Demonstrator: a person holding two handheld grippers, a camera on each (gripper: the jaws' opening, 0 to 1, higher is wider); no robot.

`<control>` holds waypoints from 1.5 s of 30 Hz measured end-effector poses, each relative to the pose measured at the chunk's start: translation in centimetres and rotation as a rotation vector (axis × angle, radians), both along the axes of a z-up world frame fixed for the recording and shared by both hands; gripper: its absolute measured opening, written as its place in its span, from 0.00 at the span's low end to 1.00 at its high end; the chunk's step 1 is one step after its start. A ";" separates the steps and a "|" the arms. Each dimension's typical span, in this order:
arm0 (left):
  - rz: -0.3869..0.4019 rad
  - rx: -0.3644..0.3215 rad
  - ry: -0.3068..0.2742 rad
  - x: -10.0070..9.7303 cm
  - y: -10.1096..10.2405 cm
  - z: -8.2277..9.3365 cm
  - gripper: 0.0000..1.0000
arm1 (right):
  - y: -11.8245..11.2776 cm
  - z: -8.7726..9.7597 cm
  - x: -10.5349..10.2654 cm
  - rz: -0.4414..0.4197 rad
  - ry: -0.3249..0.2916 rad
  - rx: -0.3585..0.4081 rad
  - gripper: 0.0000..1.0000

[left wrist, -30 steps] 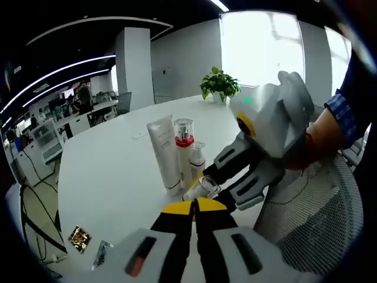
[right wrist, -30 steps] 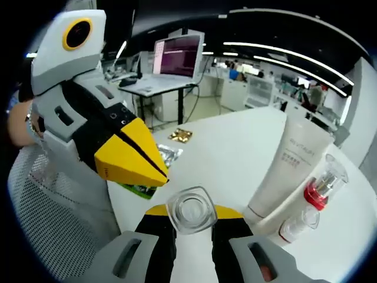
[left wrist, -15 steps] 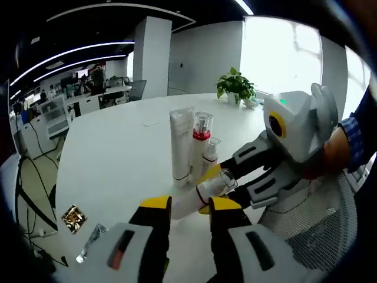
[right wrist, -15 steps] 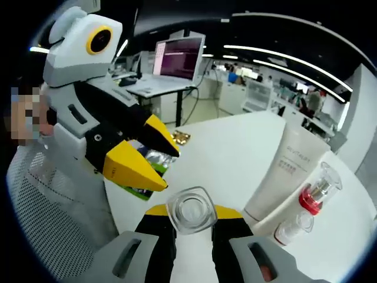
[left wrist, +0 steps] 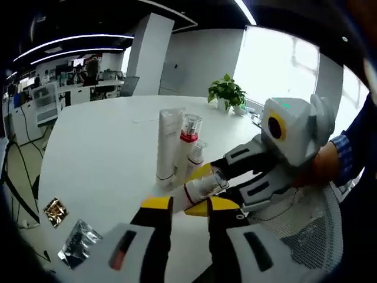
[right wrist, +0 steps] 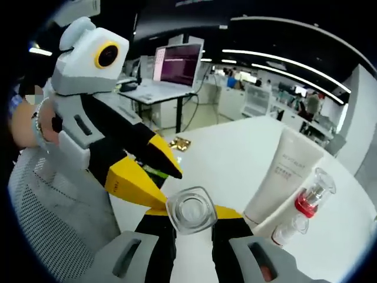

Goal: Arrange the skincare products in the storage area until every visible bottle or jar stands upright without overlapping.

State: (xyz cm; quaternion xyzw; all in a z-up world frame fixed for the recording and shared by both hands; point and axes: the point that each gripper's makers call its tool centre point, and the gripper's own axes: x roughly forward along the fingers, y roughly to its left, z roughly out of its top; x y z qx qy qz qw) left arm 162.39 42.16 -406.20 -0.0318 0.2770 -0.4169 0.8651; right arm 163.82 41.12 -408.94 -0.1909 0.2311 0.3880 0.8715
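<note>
A small clear-capped bottle (right wrist: 190,210) is clamped between the jaws of the right claw (right wrist: 191,218), cap end toward that claw's camera; in the left gripper view the same bottle (left wrist: 200,187) is seen lying tilted, held off the table, just ahead of the left claw (left wrist: 182,206). The left claw's jaws are spread apart with nothing between them, where a second ago they were pressed together; the opening was made about half a second back and is kept now. From this it is judged that a handover or a two-claw regrip of the bottle is being set up, so it can be turned upright. In the right gripper view the left claw (right wrist: 147,174) is seen just left of and touching or nearly touching the bottle; contact cannot be told. Beyond the left claw, on the white table (left wrist: 100,147), a white tube (left wrist: 166,147), a red-collared pump bottle (left wrist: 187,141) and a small bottle (left wrist: 197,154) are stood upright close together. Foil packets (left wrist: 56,211) lie to the left of the left claw. One bottle is not yet placed.
</note>
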 end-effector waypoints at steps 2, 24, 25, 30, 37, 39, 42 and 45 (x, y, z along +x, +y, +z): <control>-0.002 -0.051 0.038 -0.1 -0.1 0.2 0.15 | 0.0 0.3 0.0 0.010 -0.019 -0.005 0.17; -0.001 -0.284 0.166 -0.3 -0.5 2.2 0.41 | 0.2 1.9 0.5 0.087 -0.170 -0.066 0.17; 0.007 -0.291 0.163 -0.2 -0.4 2.3 0.42 | 0.2 1.9 0.4 0.092 -0.173 -0.072 0.17; -0.017 -0.332 0.206 -0.6 -1.0 2.5 0.47 | 1.1 3.0 -0.3 0.131 -0.204 -0.031 0.17; -0.042 -0.322 0.219 -0.7 -1.4 2.3 0.43 | 1.9 3.0 -0.8 0.169 -0.213 -0.027 0.15; -0.022 -0.318 0.212 -0.4 -1.1 2.3 0.38 | 1.8 2.9 -0.7 0.156 -0.198 -0.020 0.15; 0.040 -0.292 0.177 0.5 -0.2 2.2 0.26 | 1.2 2.5 -0.2 0.115 -0.171 -0.040 0.15; 0.085 -0.229 0.137 1.3 0.7 1.8 0.16 | 0.7 2.0 0.1 0.077 -0.136 -0.051 0.15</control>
